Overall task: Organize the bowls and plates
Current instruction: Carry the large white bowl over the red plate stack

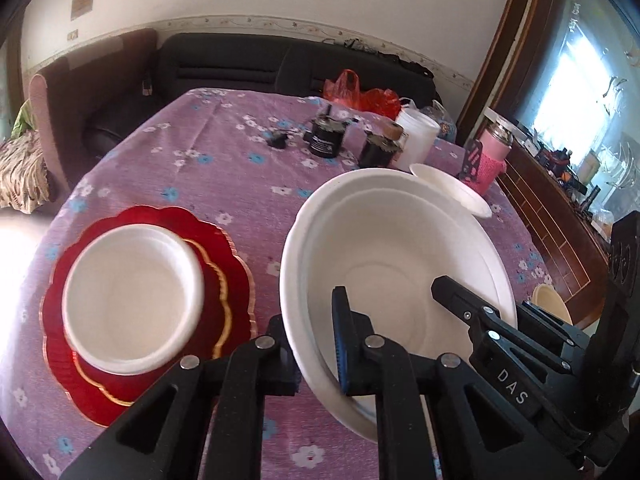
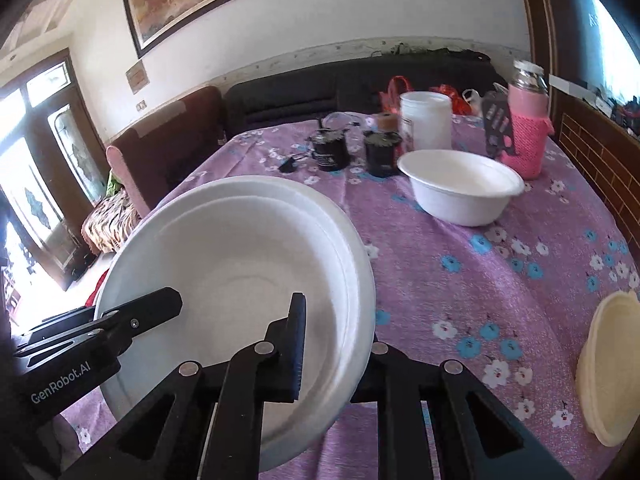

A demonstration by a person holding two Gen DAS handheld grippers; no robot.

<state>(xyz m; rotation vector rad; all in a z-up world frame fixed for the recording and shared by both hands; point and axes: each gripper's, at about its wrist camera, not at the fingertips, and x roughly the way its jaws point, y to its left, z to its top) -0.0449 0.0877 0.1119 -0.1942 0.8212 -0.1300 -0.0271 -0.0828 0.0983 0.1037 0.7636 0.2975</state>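
A wide white plate (image 1: 400, 240), seemingly two nested, hangs tilted above the purple flowered tablecloth (image 1: 240, 184). My left gripper (image 1: 316, 356) is shut on its left rim, one finger inside and one beneath. My right gripper (image 2: 340, 352) is shut on the opposite rim (image 2: 360, 280). Each gripper shows in the other's view: the right gripper (image 1: 492, 304) and the left gripper (image 2: 120, 312). To the left, a white bowl (image 1: 132, 300) sits on stacked red scalloped plates (image 1: 224, 280). Another white bowl (image 2: 460, 188) stands at the back right. A cream plate (image 2: 612, 368) lies near the right edge.
At the table's far side stand two dark jars (image 2: 332, 152), a white tub (image 2: 426, 120), a pink-sleeved bottle (image 2: 528, 128) and a red bag (image 1: 360, 96). A black sofa (image 1: 240, 64) and a brown chair (image 1: 60, 112) lie beyond. Wooden furniture (image 1: 560, 232) borders the right side.
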